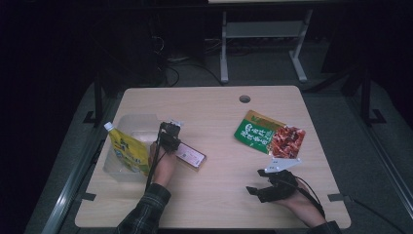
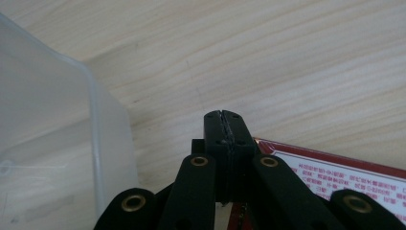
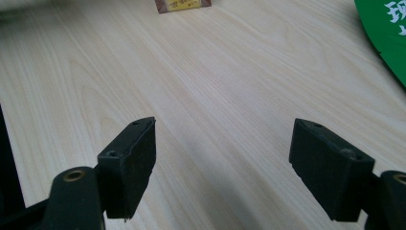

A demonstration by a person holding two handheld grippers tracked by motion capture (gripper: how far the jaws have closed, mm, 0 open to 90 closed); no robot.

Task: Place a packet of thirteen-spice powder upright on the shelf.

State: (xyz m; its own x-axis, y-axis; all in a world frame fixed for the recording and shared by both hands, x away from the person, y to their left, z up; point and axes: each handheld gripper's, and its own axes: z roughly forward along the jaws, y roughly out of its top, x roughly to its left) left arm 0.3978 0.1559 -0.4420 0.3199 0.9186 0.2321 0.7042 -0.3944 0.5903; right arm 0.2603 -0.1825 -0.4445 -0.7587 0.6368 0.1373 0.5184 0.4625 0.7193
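- The left hand-held gripper (image 2: 224, 116) is clenched on the edge of a flat red-bordered packet (image 1: 191, 155), which lies on the table (image 1: 219, 195) just right of a clear plastic box (image 1: 139, 127).
- The right hand-held gripper (image 3: 222, 163) rests released at the near right, well apart from a green-and-red pouch (image 1: 269, 135).

One clear tub (image 1: 127, 127), one yellow pouch (image 1: 127, 152), one green packet (image 1: 269, 135), one red sachet (image 1: 191, 156)

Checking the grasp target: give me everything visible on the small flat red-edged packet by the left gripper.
The small flat red-edged packet lies flat on the light wooden table, right of the clear plastic bin. Its pale label carries red print inside a dark red border. The left gripper, jaws shut, pinches its near edge.
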